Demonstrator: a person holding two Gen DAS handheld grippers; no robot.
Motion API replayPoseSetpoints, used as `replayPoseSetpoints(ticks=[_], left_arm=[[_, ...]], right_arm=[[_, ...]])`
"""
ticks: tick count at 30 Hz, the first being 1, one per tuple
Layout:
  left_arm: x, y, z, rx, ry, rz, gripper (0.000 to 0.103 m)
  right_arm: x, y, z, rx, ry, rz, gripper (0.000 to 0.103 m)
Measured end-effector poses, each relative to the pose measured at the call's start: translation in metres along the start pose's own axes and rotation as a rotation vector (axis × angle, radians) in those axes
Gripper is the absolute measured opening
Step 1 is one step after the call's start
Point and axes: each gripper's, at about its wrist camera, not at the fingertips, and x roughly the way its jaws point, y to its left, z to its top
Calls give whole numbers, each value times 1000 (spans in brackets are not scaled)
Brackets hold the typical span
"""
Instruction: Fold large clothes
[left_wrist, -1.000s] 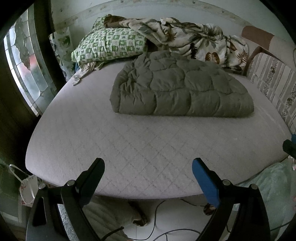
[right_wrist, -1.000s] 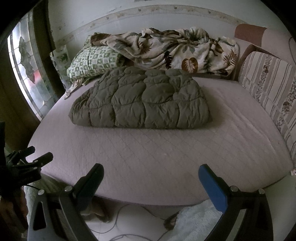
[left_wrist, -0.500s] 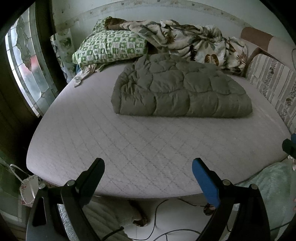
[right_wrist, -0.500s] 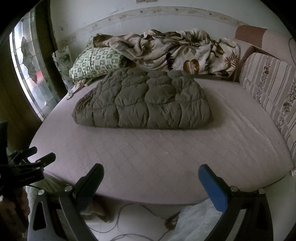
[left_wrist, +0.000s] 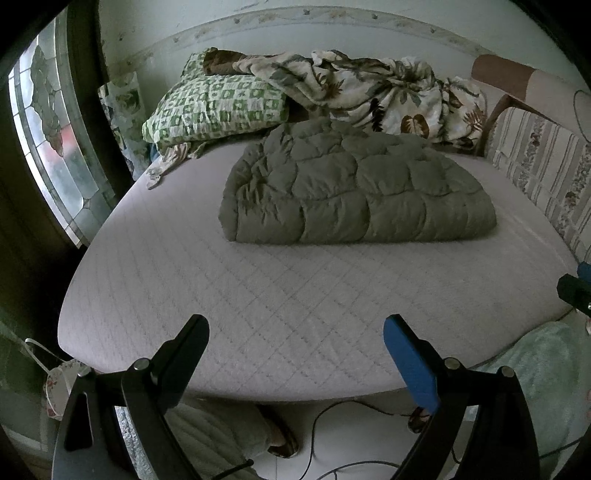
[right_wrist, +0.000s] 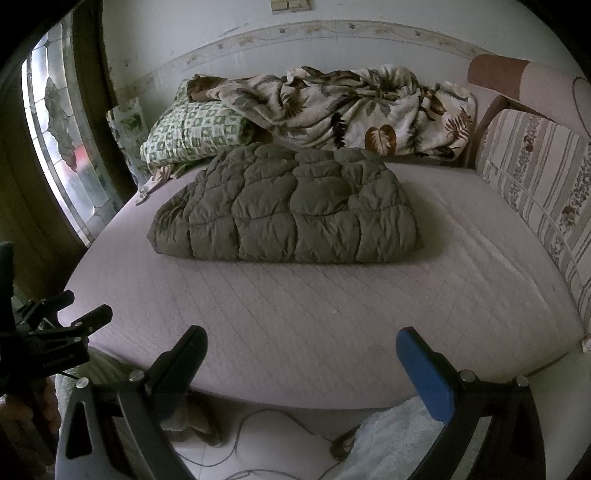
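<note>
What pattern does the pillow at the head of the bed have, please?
Green-and-white checks on the pillow, clearest in the left wrist view.

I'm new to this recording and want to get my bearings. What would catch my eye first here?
The puffy olive quilted coat, folded into a thick bundle, lies in the middle of the pale mattress. Behind it, against the wall, a leaf-print blanket is heaped beside a green checked pillow. At the near edge both grippers, left and right, stand open and hold nothing.
</note>
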Motion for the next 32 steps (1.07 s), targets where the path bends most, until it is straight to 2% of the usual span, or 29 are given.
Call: replayPoseSetpoints(ticks=[22,32], left_arm=[[-4,-5,21,15,-39,-11,95],[21,-6,31,4,11,-13,95]], right_arm=[[3,-13,18,29,-18,-28,103],[27,-24,27,44,23,-38,103]])
